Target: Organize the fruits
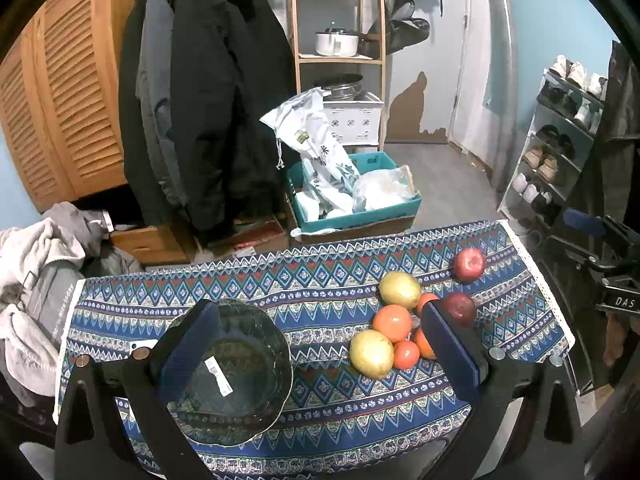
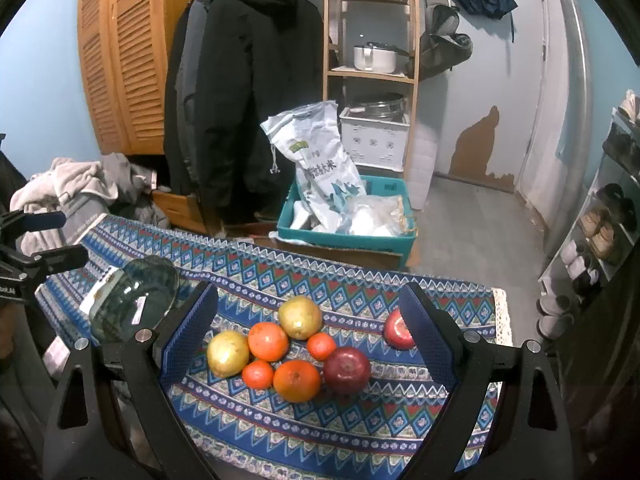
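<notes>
Eight pieces of fruit lie on the blue patterned tablecloth (image 2: 320, 432), seven clustered and touching, one apart.

- Two yellow-green pears: far pear (image 2: 300, 317), near pear (image 2: 228, 353); skins smooth, lightly glossy.
- Two large oranges: one (image 2: 268, 341) between the pears, one (image 2: 297, 380) at the front of the cluster.
- Two small tangerines: one (image 2: 258, 374) beside the near pear, one (image 2: 321, 346) beside the far pear.
- Dark red apple (image 2: 347, 370), touching the front orange, stem dimple upward.
- Bright red apple (image 2: 398, 330), set apart toward the cloth's lace edge, partly hidden behind the right gripper's blue pad.

Dark green glass bowl (image 1: 230, 372), scalloped rim, white barcode sticker on it, stands on the cloth well apart from the fruit. Nothing lies in it.

Left gripper (image 1: 320, 360): fingers spread wide, holding nothing; its left pad covers part of the bowl's rim, its right pad screens part of the cluster in the left wrist view.

Right gripper (image 2: 310, 340): fingers spread wide, holding nothing, with the cluster framed between them.

Print on the sticker is too small to read.
</notes>
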The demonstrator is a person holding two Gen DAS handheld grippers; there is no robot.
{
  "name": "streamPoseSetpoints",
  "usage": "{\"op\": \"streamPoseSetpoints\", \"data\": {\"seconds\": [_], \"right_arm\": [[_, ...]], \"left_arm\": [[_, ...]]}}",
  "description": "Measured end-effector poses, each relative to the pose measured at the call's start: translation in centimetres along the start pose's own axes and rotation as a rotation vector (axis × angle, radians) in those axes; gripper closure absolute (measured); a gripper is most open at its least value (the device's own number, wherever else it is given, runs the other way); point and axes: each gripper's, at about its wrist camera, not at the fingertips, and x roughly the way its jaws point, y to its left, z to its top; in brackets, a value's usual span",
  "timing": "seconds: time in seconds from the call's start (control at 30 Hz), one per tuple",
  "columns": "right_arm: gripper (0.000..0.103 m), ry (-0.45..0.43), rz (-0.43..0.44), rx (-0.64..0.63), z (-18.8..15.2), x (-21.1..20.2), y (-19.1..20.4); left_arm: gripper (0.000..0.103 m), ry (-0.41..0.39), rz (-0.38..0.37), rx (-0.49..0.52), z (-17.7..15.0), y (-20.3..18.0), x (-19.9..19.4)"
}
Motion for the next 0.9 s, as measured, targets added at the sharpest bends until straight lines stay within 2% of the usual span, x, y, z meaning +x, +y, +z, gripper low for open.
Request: {"op": "streamPoseSetpoints", "data": {"seconds": [0.9], "right_arm": [[0.013, 0.017, 0.011, 0.012, 0.43, 0.26, -0.88]], "left_arm": [[0.001, 0.012, 0.002, 0.005, -0.18, -0.37, 0.46]]}}
